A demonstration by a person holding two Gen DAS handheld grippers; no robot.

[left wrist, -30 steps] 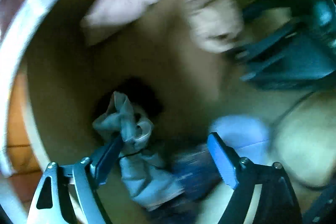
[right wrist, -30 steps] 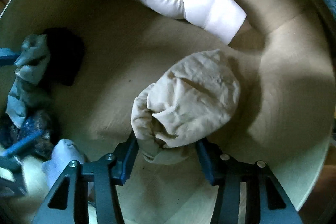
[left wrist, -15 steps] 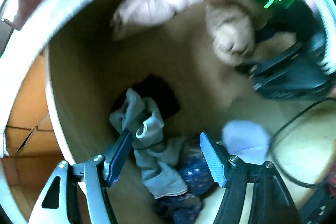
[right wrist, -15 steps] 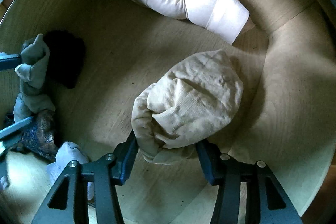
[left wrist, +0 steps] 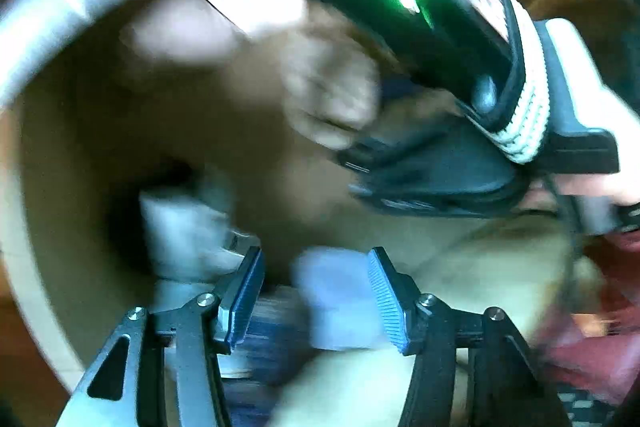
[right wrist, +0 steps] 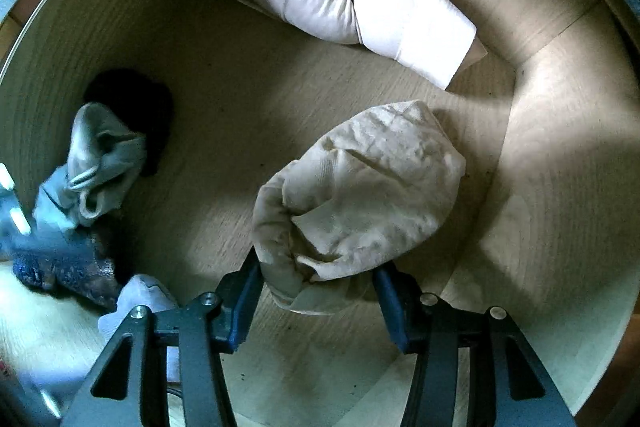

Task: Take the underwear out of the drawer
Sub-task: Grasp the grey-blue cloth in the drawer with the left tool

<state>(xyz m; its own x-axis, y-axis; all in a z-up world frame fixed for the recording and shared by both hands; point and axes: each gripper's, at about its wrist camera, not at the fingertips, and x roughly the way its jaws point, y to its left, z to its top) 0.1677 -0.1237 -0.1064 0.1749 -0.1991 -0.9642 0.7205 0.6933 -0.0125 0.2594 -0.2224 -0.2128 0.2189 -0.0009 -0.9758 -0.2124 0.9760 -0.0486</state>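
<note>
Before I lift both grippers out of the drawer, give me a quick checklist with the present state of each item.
1. Right gripper shut on the beige bundle: ok, both pads press its near end.
2. Beige bundle apart from the white roll: ok, bare drawer floor shows between them.
3. Left gripper has a garment: not ok, its jaws are closing, with the light blue piece between them but not clamped.
4. Which garment the left pads will catch: cannot tell, the left wrist view is blurred.
5. Grey garment free of the left gripper: ok, it lies outside the left finger.
</note>
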